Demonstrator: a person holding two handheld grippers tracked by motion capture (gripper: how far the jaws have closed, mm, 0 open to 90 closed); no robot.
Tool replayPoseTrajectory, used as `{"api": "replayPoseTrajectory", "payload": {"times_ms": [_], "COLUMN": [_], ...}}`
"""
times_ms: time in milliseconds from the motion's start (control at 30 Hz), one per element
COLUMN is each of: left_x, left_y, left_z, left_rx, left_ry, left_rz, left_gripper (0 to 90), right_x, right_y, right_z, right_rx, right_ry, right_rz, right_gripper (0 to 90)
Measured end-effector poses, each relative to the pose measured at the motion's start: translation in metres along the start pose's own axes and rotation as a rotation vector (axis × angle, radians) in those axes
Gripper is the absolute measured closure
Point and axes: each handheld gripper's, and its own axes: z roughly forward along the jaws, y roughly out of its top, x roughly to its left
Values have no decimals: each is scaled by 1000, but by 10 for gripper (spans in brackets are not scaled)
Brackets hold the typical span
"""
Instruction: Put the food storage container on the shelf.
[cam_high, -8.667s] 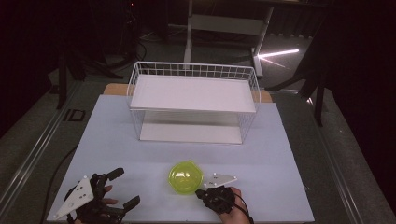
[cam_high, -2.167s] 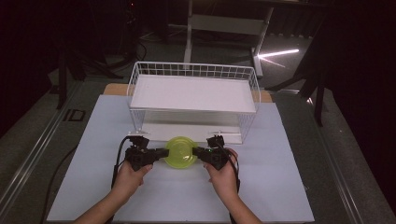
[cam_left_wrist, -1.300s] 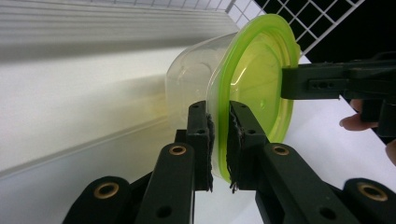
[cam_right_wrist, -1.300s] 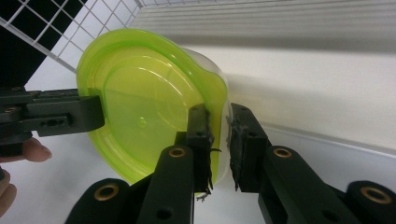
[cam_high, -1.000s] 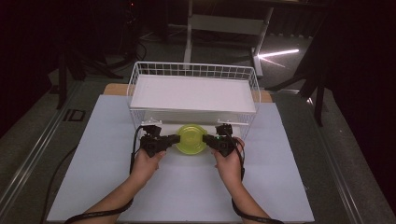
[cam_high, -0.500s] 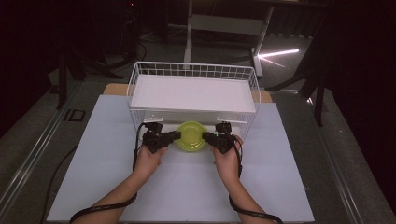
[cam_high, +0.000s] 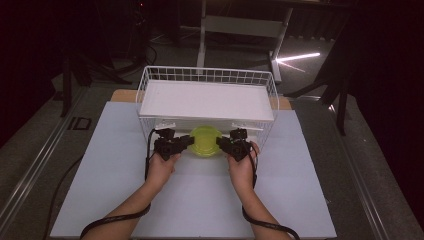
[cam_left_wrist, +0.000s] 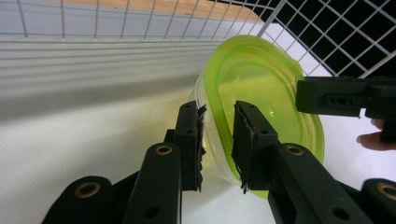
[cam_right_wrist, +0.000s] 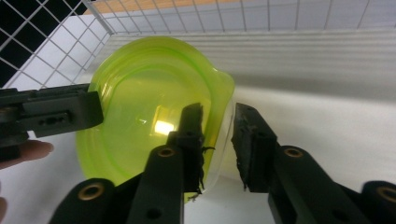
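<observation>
Jaws of both grippers have just been easing apart, the rim of the lidded green container (cam_left_wrist: 261, 116) between each pair and no longer clamped: release looks underway. Left gripper (cam_left_wrist: 219, 140) straddles one rim edge, right gripper (cam_right_wrist: 219, 140) the opposite. Since a second ago, the container has settled on the lower level of the wire rack (cam_high: 150, 80).
</observation>
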Motion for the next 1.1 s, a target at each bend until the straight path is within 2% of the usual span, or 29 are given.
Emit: {"api": "replayPoseTrajectory", "payload": {"times_ms": [167, 267, 333, 367, 433, 500, 600, 667, 700, 800, 967, 1100], "left_x": [-3, -2, -2, -4, -2, 4, 7, 7, 7, 8, 3, -2], "left_y": [1, 1, 0, 0, 2, 3, 2, 1, 0, -1, -6, -13], "left_z": [3, 4, 5, 5, 5, 4, 0, -3, -5, -12, -23, -31], "left_rx": [-10, -20, -26, -27, -20, -19, -28, -38, -42, -49, -54, -36], "left_ry": [24, 34, 45, 33, 26, 25, 29, 20, 14, -2, -3, -11], "left_rz": [-26, -11, -3, -42, -61, -36, -25, -43, -61, -41, 5, 25], "left_gripper": [668, 642, 612, 602, 597, 587, 552, 538, 536, 536, 533, 499], "right_x": [0, -1, -2, -2, -5, -6, -4, -4, -4, -2, 2, 9], "right_y": [0, -1, -1, -1, 1, 2, 3, 3, 2, -2, -7, -13], "right_z": [3, 4, 5, 6, 7, 7, 2, 1, 1, -3, -13, -19], "right_rx": [-16, -28, -23, -26, -20, -12, -12, -9, -9, -34, -58, -54], "right_ry": [-16, -25, -27, -29, -15, -2, 9, 14, 19, 9, 35, 48], "right_rz": [-13, -22, -15, -10, 26, 48, 56, 60, 45, -3, -7, -27], "right_gripper": [703, 682, 635, 614, 594, 587, 575, 576, 573, 549, 551, 548]}}
